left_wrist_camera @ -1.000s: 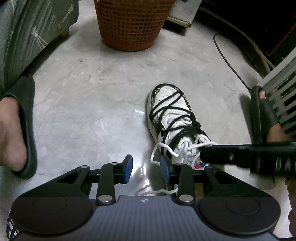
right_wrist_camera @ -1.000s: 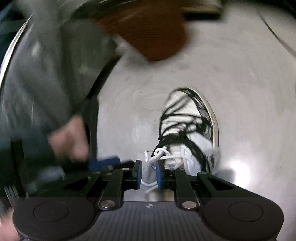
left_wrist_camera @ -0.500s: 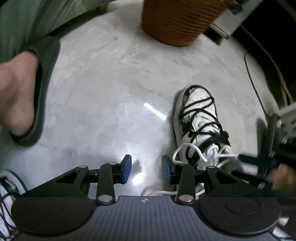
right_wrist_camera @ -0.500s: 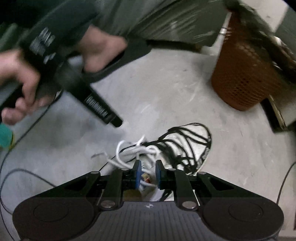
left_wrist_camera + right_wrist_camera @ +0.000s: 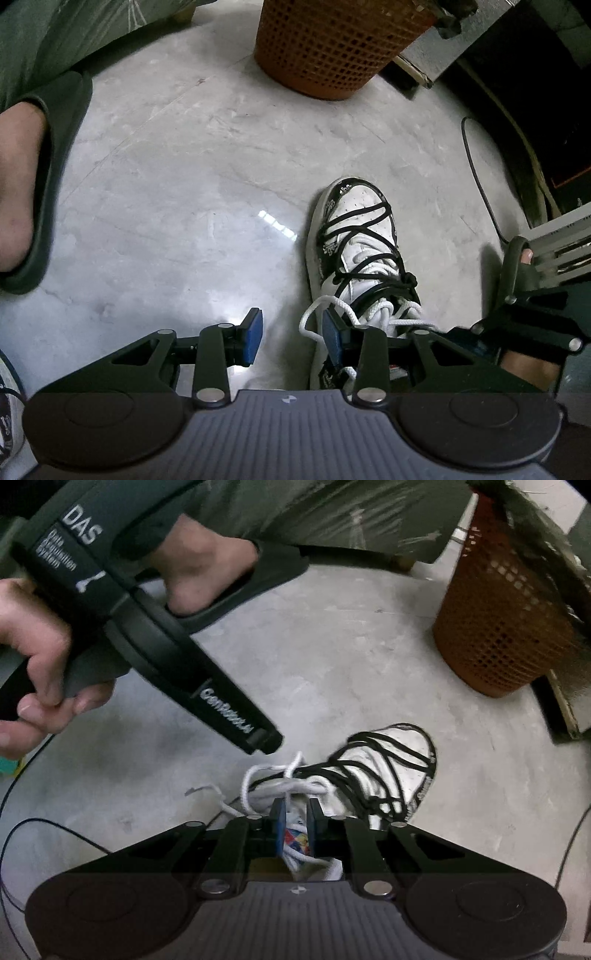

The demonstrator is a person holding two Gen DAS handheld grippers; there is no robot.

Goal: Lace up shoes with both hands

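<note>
Rolled since before, right gripper (image 5: 295, 812) fingers closing over one shoe's (image 5: 391, 771) white lace (image 5: 258, 779).

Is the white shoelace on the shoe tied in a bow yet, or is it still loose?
Still loose. The white lace lies in slack loops over the shoe, one frayed end trailing on the floor; no bow shows.

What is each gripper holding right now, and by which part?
The left gripper holds nothing: its jaws stand open beside the shoe. The right gripper is closing over the shoe's tongue; a grip cannot be told.
</note>
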